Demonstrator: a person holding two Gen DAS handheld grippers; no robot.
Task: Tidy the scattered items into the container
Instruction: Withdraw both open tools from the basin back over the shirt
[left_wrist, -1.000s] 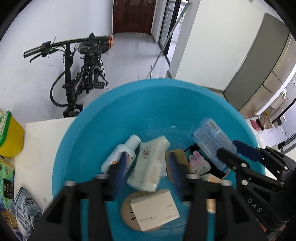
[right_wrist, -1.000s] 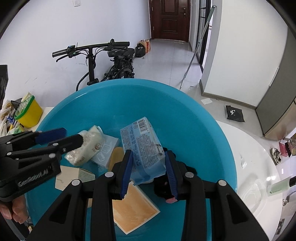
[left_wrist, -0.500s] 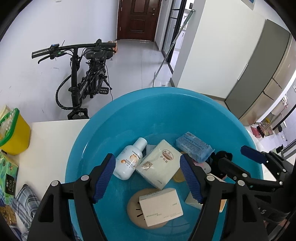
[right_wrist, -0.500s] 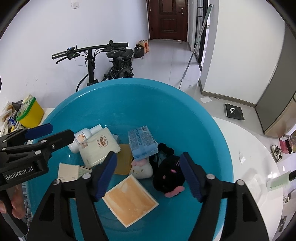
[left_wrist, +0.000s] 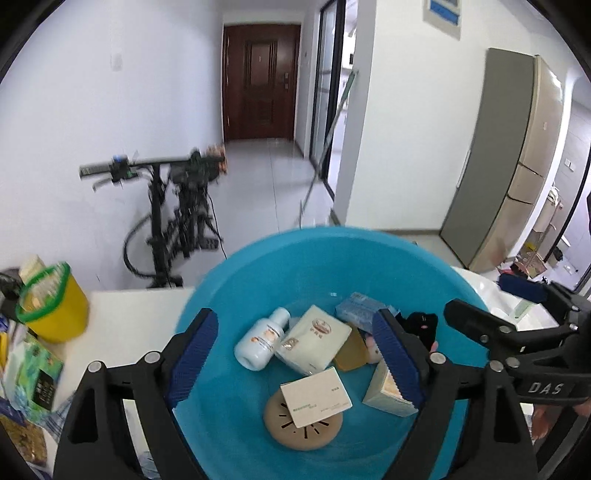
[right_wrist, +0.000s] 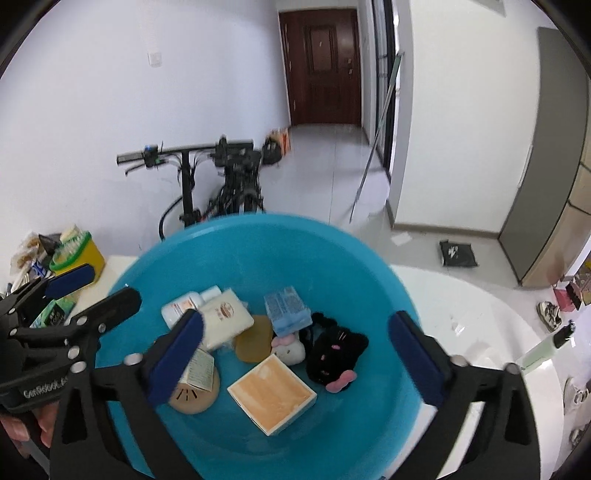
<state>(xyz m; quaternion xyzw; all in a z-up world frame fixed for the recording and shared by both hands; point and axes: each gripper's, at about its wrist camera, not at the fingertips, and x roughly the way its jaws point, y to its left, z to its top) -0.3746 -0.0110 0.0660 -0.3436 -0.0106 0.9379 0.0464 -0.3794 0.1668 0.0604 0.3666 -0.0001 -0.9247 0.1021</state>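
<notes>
Our left gripper (left_wrist: 295, 350) and right gripper (right_wrist: 299, 350) have just been opening, nothing between them, above the blue basin (right_wrist: 236, 236). White counter (left_wrist: 122, 310) beneath; bicycle (right_wrist: 221, 184) and tiled floor (right_wrist: 332, 162) beyond.

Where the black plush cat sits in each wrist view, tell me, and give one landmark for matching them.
Left wrist: black plush cat right of centre in the blue basin, partly behind the left gripper's right finger.
Right wrist: black plush cat near centre, fully visible.
Shared landmark: the light-blue tissue pack beside it.
</notes>
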